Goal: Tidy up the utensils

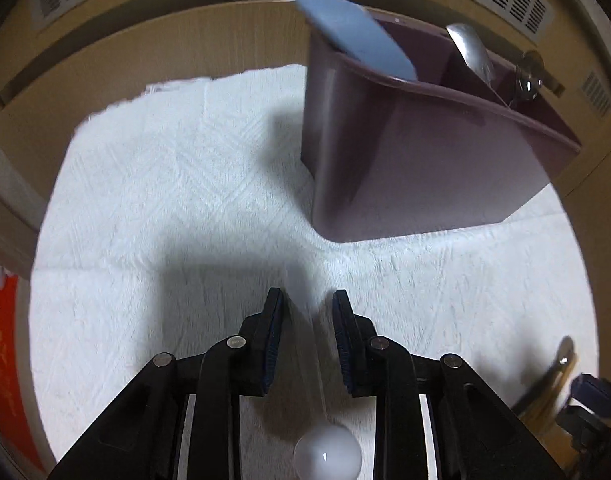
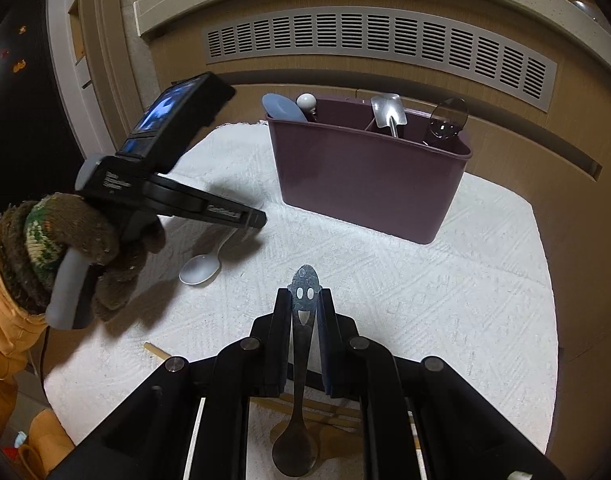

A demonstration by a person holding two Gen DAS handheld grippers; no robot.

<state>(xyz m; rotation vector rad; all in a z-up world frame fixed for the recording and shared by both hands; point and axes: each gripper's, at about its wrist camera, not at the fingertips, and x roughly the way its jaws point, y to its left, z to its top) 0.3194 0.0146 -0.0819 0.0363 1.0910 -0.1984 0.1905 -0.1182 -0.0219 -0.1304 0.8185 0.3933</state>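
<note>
On the white towel (image 2: 445, 292) covering the surface, the left tongs (image 1: 307, 300) slope steeply down, gripped by a hand in a brown knitted glove (image 2: 85, 248) with an orange sleeve (image 2: 1, 280) behind it. Their jaws stand narrow on either side of the thin handle of one white spoon (image 2: 199, 270), whose bowl lies on the towel toward the glove; whether the pads press on the handle I cannot tell. The right tongs (image 2: 304, 300) point down less steeply and are closed on one dark metal spoon (image 2: 299, 400), held by its face-shaped handle end with the bowl hanging back toward the camera. At about one o'clock from them stands one purple caddy (image 2: 369, 184), upright on the towel, with a divider inside. It holds five things: a blue spatula (image 2: 283, 106) and a white-knobbed utensil (image 2: 306, 101) in its left compartment, a shovel-shaped metal spoon (image 2: 388, 112) just right of the divider, and two dark spoon-like pieces (image 2: 445, 120) at the right end. Pale wooden sticks (image 2: 157, 351), uncountable, lie beneath the right tongs.
</note>
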